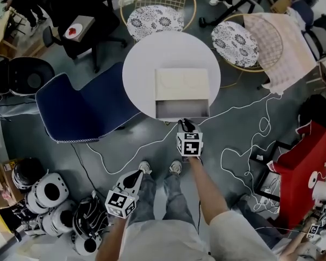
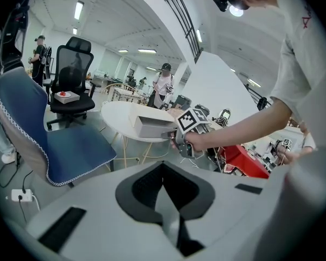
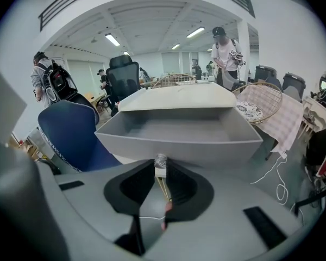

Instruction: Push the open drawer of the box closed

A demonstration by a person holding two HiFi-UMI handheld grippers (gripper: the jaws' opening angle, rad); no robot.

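A round white table (image 1: 140,64) stands on a grey floor, seen from above. On it sits a cream box (image 1: 182,82), set toward the table's near edge. Its grey drawer (image 1: 182,111) is pulled out, reaches past that near edge and looks empty inside. The right gripper (image 1: 185,125) reaches forward to the middle of the drawer's front panel. In the right gripper view its jaws are drawn narrow, pinched on the small silvery knob (image 3: 161,160) of that panel. The left gripper (image 1: 137,177) hangs low beside the person's left leg, well apart from the table. In the left gripper view its jaws are pressed together with nothing between them. A dark blue chair (image 1: 81,109) stands just beyond the table's left edge. Two wire chairs with patterned cushions (image 1: 155,20) stand past its far edge. A white cable (image 1: 250,145) trails over the floor on the right.
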